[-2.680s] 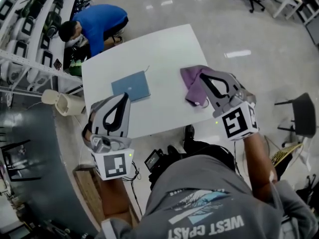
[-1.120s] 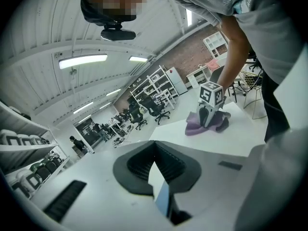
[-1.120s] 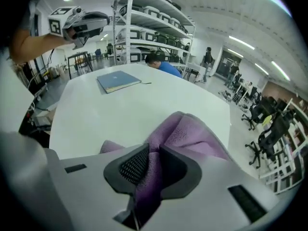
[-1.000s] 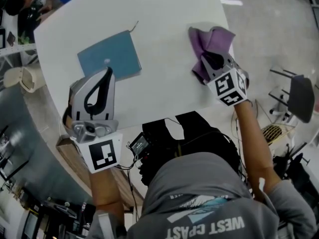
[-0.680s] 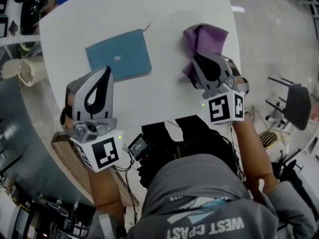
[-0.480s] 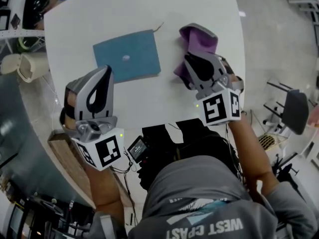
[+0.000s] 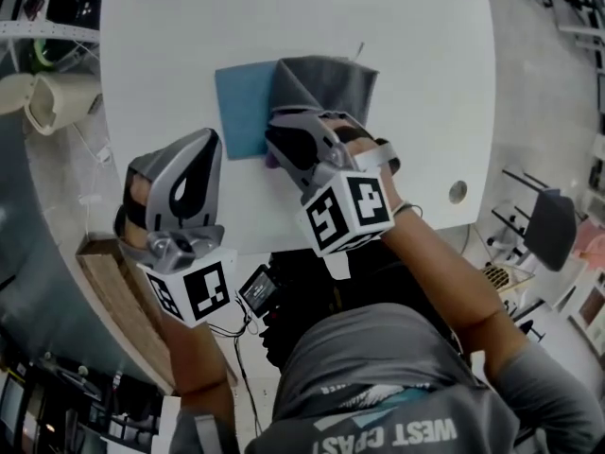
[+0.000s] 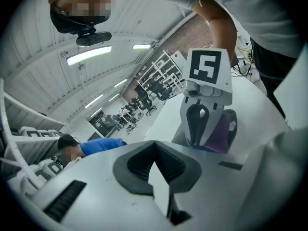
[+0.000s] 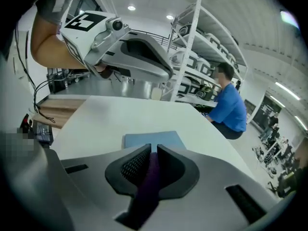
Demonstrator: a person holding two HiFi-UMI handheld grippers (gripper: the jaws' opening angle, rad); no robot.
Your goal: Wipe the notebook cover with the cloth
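Observation:
A blue notebook point(image 7: 241, 112) lies flat on the white table point(image 7: 416, 64); the right gripper view shows it point(image 9: 154, 139) just beyond the jaws. The purple cloth point(image 7: 326, 83) drapes over the notebook's right part. My right gripper point(image 7: 274, 126) is shut on the cloth, and a purple fold point(image 9: 148, 186) is pinched between the jaws point(image 9: 154, 148). My left gripper point(image 7: 210, 138) hovers near the notebook's front left corner, shut and empty, its tips together point(image 8: 155, 146). From there the right gripper point(image 8: 199, 129) and cloth point(image 8: 219, 134) show just ahead.
A round hole point(image 7: 458, 192) sits in the table near its right front edge. A dark chair point(image 7: 553, 225) stands right of the table. A beige bin point(image 7: 47, 97) and wooden bench point(image 7: 109, 291) are at left. A person in blue point(image 9: 231, 105) crouches by shelving point(image 9: 202, 42).
The right gripper carried the cloth from the table's right side leftward onto the notebook, and the cloth now covers its right part. The left gripper moved a little toward the notebook.

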